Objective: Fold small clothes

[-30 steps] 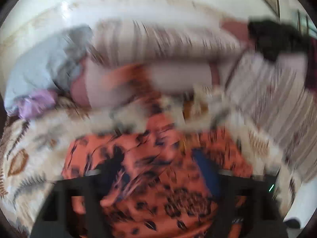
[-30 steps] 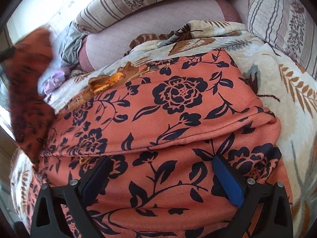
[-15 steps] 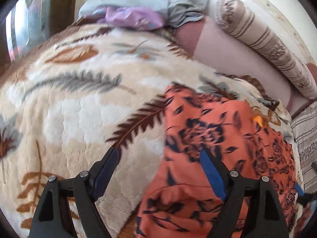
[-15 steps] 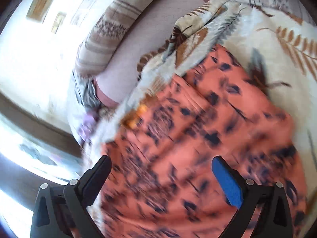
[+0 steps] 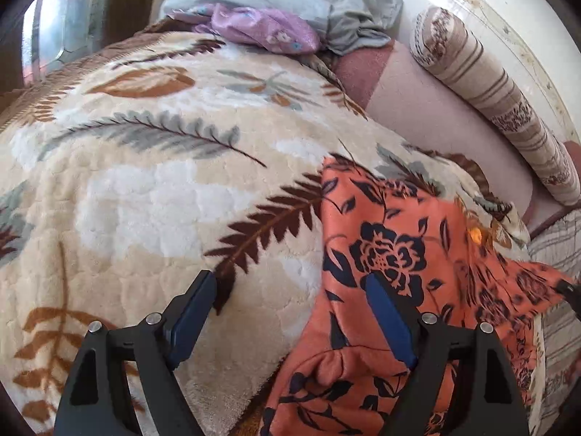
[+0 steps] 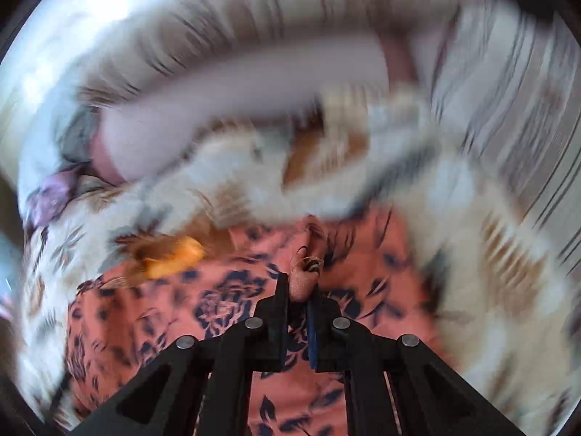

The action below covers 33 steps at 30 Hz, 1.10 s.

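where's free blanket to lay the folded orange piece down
Free: the wide stretch of leaf-print blanket left of the orange floral garment, below the lilac cloth and grey cloth. The pink strip beside the striped bolster is bare but narrow. Crowded: the right side, under the garment, and the far corner's cloth pile.

No readable text, label, brand, number or sign shows in either wrist view.
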Available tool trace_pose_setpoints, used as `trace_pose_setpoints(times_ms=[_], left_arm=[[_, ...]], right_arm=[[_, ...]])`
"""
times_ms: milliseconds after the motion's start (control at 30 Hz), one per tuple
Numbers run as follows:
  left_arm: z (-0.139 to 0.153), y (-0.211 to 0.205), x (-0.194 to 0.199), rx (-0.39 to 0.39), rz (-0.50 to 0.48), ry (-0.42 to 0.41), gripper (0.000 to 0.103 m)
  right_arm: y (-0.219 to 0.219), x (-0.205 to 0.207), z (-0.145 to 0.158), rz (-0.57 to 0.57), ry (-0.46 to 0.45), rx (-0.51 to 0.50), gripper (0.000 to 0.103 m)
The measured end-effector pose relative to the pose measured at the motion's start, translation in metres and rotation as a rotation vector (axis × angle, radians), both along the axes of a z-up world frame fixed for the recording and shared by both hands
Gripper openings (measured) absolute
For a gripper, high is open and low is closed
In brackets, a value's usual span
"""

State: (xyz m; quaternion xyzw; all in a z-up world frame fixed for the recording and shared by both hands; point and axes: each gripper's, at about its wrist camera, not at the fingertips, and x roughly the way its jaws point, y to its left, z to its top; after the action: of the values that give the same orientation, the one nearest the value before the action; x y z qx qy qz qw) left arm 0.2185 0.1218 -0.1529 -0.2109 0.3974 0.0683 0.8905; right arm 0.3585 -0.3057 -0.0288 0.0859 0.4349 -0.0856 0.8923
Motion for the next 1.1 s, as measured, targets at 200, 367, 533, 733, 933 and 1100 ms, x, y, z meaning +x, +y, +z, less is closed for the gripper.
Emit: trace_pose_setpoints(times_ms=[200,367,533,733,933,1100], left_arm=[[-0.013,-0.029,0.018,0.091,-0.139,0.108,0.087],[-0.006,-0.040,0.013,0.174,-0.129,0.062,0.087],[-0.017,-0.042,0.020,0.174,-0.142,0.115,0.088],[-0.015,-0.039,0.019,0.160,-0.143,0.099,0.090],[-0.013,-0.039,0.018,0.159,-0.147,0.098,0.091],[0.028,-0.029,-0.004,0.171,-0.057,-0.109,0.091]], right_arm=[[-0.039,-0.053,-0.108,-0.083,0.279,0.159,0.082],[-0.066,-0.076,-0.065,-0.145,0.086,0.236,0.081],[-0.060,-0.056,-0.029,-0.063,-0.046,0.279,0.083],[-0.053,-0.012,-0.097,-0.125,0.213,0.147,0.074],[-0.018,-0.014,-0.074,0.028,0.254,-0.080,0.008],[-0.023,-0.024,-0.029,0.031,0.193,-0.128,0.007]])
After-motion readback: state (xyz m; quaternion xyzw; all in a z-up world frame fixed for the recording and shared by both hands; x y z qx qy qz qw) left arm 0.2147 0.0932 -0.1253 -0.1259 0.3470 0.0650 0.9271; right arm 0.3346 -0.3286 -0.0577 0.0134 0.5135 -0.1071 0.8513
